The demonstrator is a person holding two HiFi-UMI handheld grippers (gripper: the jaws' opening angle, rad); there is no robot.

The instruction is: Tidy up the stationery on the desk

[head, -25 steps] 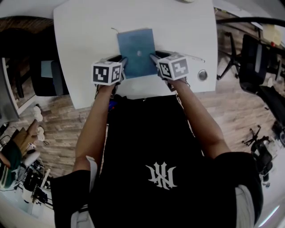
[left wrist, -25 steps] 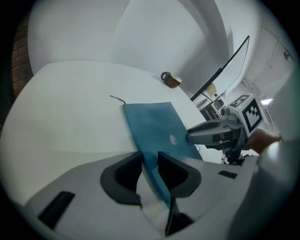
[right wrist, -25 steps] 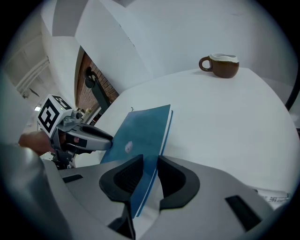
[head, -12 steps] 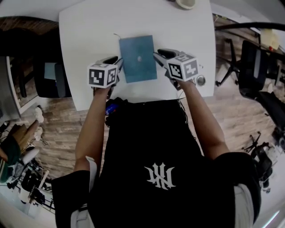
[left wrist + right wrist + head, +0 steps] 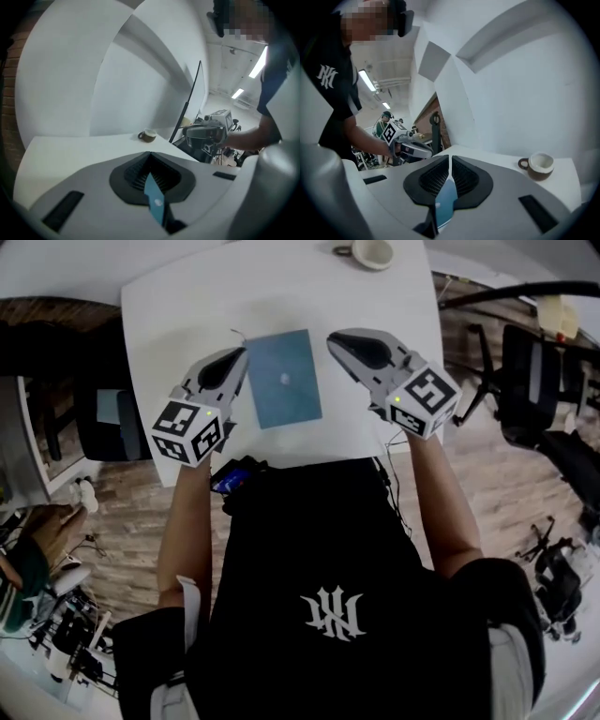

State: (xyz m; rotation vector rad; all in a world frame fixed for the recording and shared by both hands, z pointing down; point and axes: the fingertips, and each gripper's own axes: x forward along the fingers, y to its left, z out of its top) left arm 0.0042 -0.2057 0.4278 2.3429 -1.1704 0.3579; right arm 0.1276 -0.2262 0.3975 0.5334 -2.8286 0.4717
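Currently the blue notebook point(image 5: 284, 378) lies flat on the white desk point(image 5: 187, 306), close to the near edge and squared to it. It sits between the two grippers and is touched by neither. Left gripper point(image 5: 236, 358): jaws pressed together, having just been closing, nothing pinched. Right gripper point(image 5: 339, 339): jaws likewise just closed down to a hairline slit, nothing between the pads. The blue sliver behind each pair of pads is judged to be the notebook on the desk below. Both grippers hover above the surface, one at each side of the notebook. Status: no loose stationery shows, so the tidying appears finished or nearly so. A cup point(image 5: 373, 251) stands at the far edge. Surroundings: wood-plank floor point(image 5: 122, 512), office chairs point(image 5: 534, 371) at right.
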